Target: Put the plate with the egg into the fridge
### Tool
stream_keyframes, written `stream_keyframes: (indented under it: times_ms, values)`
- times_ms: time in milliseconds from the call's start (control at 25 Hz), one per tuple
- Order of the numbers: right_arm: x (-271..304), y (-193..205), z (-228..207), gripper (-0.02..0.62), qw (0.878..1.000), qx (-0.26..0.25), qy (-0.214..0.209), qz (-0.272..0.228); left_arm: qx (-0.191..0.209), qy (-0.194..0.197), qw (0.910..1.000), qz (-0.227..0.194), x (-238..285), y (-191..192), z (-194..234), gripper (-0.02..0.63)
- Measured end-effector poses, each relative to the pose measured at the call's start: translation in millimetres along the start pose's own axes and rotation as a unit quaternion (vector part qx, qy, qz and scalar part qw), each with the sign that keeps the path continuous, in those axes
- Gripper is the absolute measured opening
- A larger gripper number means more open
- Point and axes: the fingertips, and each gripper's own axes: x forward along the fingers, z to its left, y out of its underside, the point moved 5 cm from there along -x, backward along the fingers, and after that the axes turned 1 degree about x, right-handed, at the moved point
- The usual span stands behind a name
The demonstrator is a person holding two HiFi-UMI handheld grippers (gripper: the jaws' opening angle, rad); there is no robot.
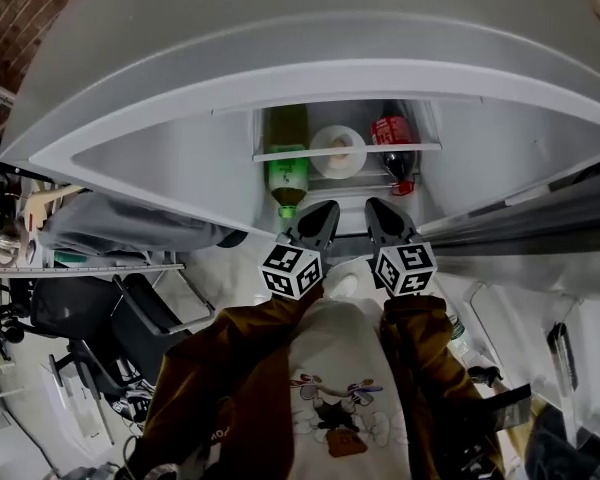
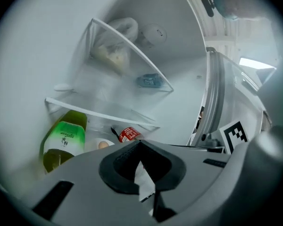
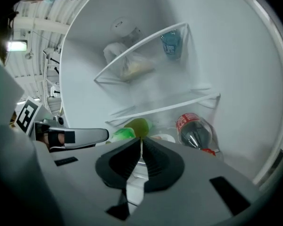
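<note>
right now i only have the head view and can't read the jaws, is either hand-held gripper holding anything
Observer: No. The left hand-held gripper has its jaws together with nothing between them.
Operator: and the other one
Observer: The right hand-held gripper is shut and empty too.
Operator: anything stored higher up
Observer: Yes, a clear bag with something pale yellow inside lies on the upper shelf.
</note>
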Motion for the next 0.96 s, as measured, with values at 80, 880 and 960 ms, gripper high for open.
stream_keyframes:
  times_ms: [80, 880, 960]
  values:
    - [-10, -6, 7, 0.008, 1.0, -0.003, 0.003, -0.008, 0.006, 0.002, 1.0, -0.001, -4, -4, -9, 0.006]
    - [-79, -12, 30, 0.006, 0.999, -0.023, 0.027, -0.025, -0.032, 0.068, 0.9962, 0.043, -24, 11, -49, 0.006]
    - [-79, -8, 33, 0.006, 0.999, -0.022, 0.023, -0.019, -0.039, 0.08, 0.9939, 0.065, -22, 21, -52, 0.006]
